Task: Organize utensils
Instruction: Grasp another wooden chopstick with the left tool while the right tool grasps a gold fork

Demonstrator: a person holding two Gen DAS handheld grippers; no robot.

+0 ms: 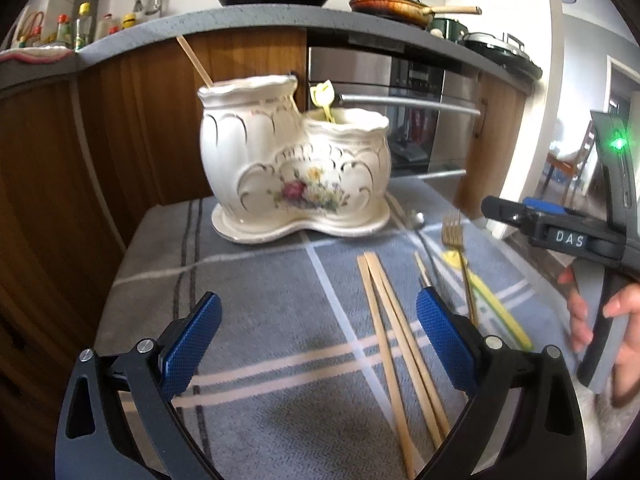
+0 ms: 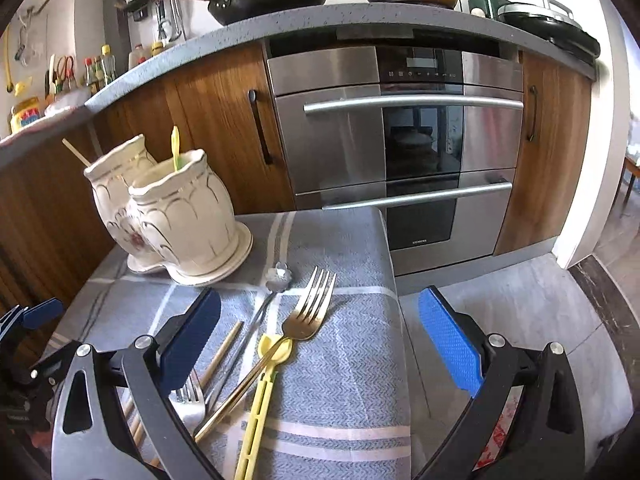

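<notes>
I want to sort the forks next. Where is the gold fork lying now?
In the right wrist view the gold fork lies on the grey striped cloth, between the open fingers of the right gripper, its handle crossing the yellow utensil.

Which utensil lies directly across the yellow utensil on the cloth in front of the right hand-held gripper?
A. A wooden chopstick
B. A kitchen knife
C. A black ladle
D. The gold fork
D. In the right wrist view the gold fork lies with its handle crossing over the yellow utensil on the grey checked cloth, while the chopsticks lie apart to the left.
</notes>
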